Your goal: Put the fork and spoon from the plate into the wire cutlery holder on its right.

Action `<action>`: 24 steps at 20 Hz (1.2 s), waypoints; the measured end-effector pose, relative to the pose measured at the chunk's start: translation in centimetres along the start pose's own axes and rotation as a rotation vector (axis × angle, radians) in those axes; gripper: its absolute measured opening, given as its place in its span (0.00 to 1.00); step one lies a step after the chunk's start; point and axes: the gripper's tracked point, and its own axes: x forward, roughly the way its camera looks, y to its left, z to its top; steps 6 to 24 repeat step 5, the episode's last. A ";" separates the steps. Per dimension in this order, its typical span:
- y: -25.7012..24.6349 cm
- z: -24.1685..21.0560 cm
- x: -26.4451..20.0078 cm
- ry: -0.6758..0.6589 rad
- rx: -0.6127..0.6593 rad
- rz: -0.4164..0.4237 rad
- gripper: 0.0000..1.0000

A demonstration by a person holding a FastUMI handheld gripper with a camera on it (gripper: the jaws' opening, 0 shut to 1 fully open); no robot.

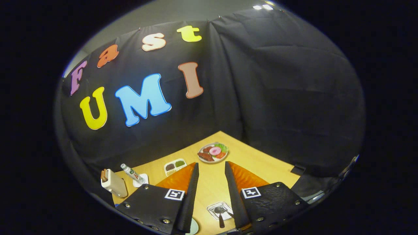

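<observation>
Tongs [211, 164]: released, fingers spread wide with nothing between them, held high above the table [261, 163] and looking down on it.

Plate [193, 227]: a pale rim beside the left finger, near its base; the rest is hidden, so what lies on it cannot be told.

Wire cutlery holder [219, 209]: just right of the plate, low between the two fingers and close against the right one. Dark utensils [221, 219] appear to lie in it, one rounded head inside the wire and a handle reaching out toward the tongs, with a second thin handle angled to the right. Too small to tell fork from spoon. If these are the task's pair, they already lie where the task wants them.

Handling, as a judgement: slim, stiff, light pieces, likely smooth and prone to swivel; best taken across the handle, near mid-length, not by the head.

Divided dish [175, 166]: beyond the left fingertip, with brown and green fillings.

Tube [132, 173]: leaning on a white pad, left of the dish.

Toaster [113, 183]: leftmost, slices showing.

Food plate [213, 152]: farthest, ahead of the fingertips, near the cloth wall.
</observation>
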 end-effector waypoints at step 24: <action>0.1 5.9 -2.7 -0.257 -0.075 -0.042 0.49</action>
